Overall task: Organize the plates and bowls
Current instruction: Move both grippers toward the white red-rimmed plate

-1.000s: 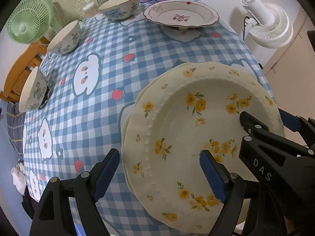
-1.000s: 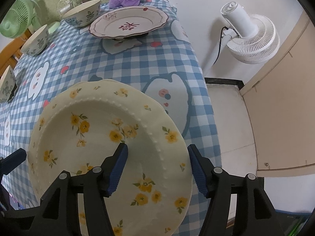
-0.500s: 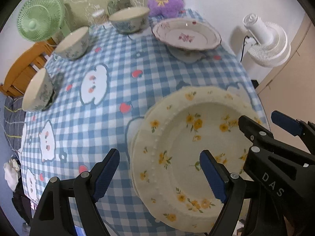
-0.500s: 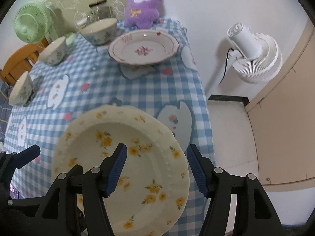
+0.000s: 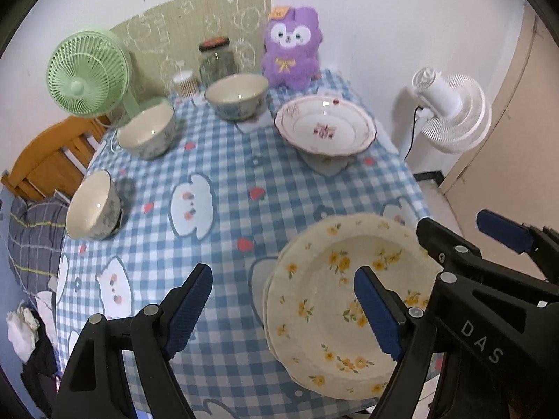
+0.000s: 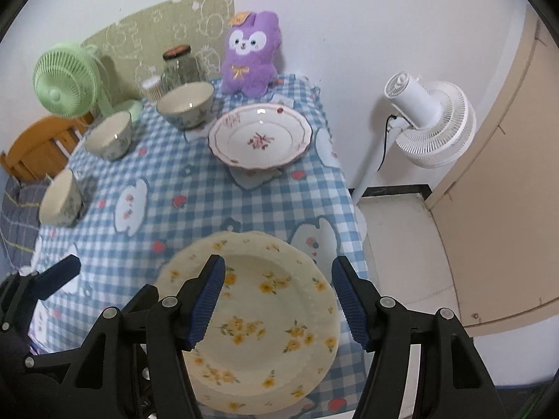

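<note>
A stack of cream plates with yellow flowers lies at the table's near right corner. My left gripper is open and empty above the stack's left rim. My right gripper is open and empty above the stack. A white plate with a red flower sits raised at the far right. Three cream bowls with blue patterns stand along the left and back: one at the back, one at mid-left, one tipped at the near left.
The table wears a blue checked cloth. At the back stand a green fan, a glass jar, a small cup and a purple plush toy. A white fan stands on the floor to the right. A wooden chair is at left.
Both grippers have pulled back and up from the yellow-flowered plates, which stay on the table. More of the table and back wall shows now.
</note>
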Demonstrator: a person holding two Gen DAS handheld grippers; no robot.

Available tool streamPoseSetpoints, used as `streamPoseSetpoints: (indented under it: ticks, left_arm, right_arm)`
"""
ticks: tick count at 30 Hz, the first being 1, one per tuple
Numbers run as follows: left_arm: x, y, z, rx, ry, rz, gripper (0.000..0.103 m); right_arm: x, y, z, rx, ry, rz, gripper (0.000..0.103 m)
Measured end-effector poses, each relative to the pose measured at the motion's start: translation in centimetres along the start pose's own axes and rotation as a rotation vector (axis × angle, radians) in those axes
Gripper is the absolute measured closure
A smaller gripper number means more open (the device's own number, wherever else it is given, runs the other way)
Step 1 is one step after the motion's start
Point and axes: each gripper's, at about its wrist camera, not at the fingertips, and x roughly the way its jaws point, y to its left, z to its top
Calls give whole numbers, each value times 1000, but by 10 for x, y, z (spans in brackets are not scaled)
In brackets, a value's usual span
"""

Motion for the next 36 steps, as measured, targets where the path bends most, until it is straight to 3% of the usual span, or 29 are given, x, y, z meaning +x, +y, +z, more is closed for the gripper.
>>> streamPoseSetpoints:
  ticks: [7, 10, 17, 23, 36]
  left_arm:
    - [-26, 13, 16, 19, -82, -35, 18]
    - [-32, 16, 22, 23, -98, -54, 18]
    - [-38, 17, 38, 26, -122, -63, 18]
    - [-34, 14, 56, 12, -161, -11, 9]
    - [9, 4, 95, -67, -126, -9, 8]
  right_arm:
    - [-28, 12, 15, 27, -57, -27, 35]
    - [-37, 14, 21, 30, -80, -30, 26]
    - [-43, 18, 39, 13, -127, -51, 17]
    - [-33, 14, 61, -12, -154, -26, 15]
    - [21, 0, 109, -107, -105, 36, 14]
